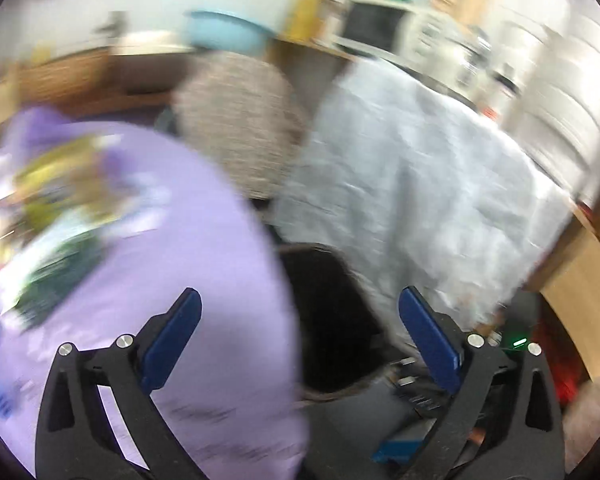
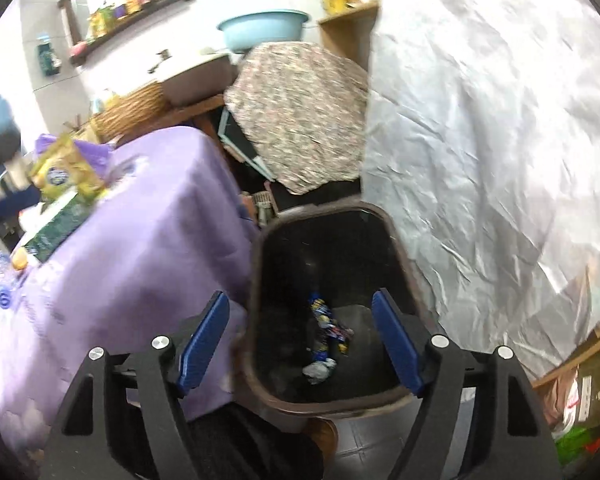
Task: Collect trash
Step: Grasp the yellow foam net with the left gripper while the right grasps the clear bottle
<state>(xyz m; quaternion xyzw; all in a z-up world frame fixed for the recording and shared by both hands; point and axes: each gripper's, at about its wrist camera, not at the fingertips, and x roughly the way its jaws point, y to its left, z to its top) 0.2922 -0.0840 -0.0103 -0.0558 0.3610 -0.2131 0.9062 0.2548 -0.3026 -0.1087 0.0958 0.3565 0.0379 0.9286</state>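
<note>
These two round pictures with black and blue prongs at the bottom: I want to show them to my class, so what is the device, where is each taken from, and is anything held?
A person holds a two-finger gripper in each hand; a camera on each looks along its fingers. The blurred picture is from the left gripper, the sharper from the right gripper. Both are open and hold nothing. The right one hangs over a dark bin with wrappers in its bottom. Beside it, a table under a purple cloth carries packets and a bottle.

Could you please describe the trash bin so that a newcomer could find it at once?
Start at the purple-covered table; the trash bin stands on the floor beside it, next to the white sheet. It is the only dark, brown-rimmed open container, with wrappers at its bottom.
</note>
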